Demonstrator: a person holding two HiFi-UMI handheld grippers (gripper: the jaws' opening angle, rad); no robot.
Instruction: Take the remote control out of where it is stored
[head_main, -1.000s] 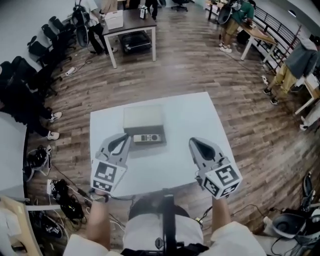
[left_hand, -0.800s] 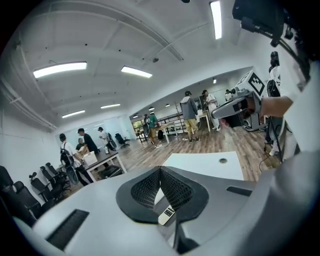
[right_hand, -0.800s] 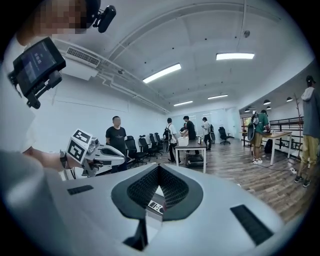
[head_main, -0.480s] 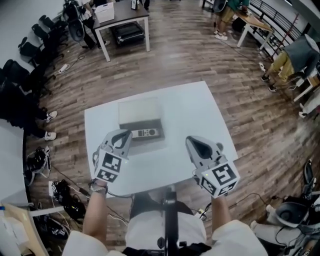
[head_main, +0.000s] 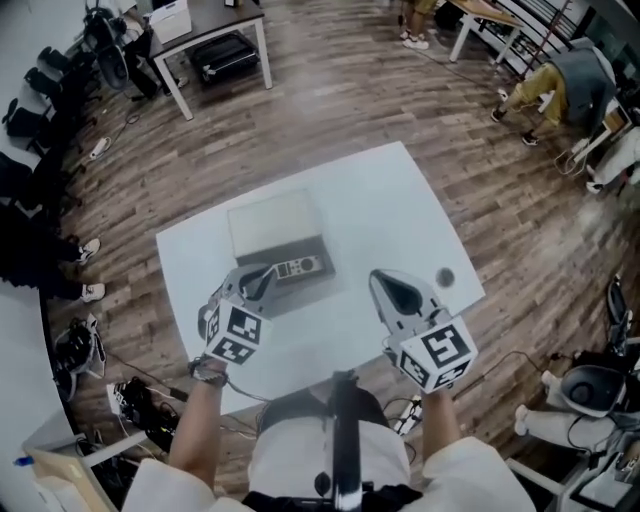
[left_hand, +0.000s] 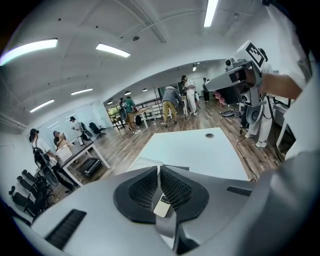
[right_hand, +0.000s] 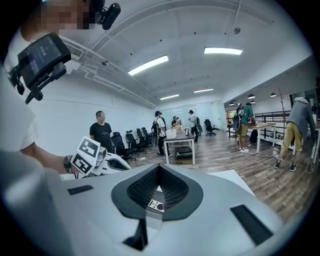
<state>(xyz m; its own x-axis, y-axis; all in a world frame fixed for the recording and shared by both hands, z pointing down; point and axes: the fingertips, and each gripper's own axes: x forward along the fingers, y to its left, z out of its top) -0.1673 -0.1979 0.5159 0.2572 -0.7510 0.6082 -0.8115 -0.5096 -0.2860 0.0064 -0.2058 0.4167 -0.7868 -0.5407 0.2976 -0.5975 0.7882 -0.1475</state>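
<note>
**Approach stage of the removal.** A white square table (head_main: 400, 200) stands on a brown wood-plank floor (head_main: 330, 90). It carries a flat pale-grey box (head_main: 272, 218), set left of the table's middle. A dark tray (head_main: 318, 285) lies exposed on the box's near side, and this is judged to be the storage place. A small dark round hole (head_main: 445, 277) marks the right part of the table.

The left gripper (head_main: 262, 282), grey with a marker cube, is at the tray's near left corner; whether it touches the tray cannot be told. The right gripper (head_main: 380, 282), of the same build, hangs over bare table to the right of the tray, apart from it. Each gripper's own view shows its two ribbed jaws pressed together at the tips with nothing clamped between them, so both claws are closed and empty.

The slim pale-grey rectangular remote control (head_main: 300, 267), with dark buttons, lies flat on the dark tray with its long axis across the table, not yet taken out. Its left end is just beside the left gripper's tips. In the left gripper view the remote control (left_hand: 162, 207) appears below the closed jaws. The right gripper view shows the remote control (right_hand: 156, 205) ahead, near but clearly apart.

**Step in hand, as judged:** bringing the left gripper to the remote control. The next move calls for:
- parting the left jaws enough to straddle its narrow width;
- setting one pad on each long edge and closing;
- lifting it clear of the tray.
</note>
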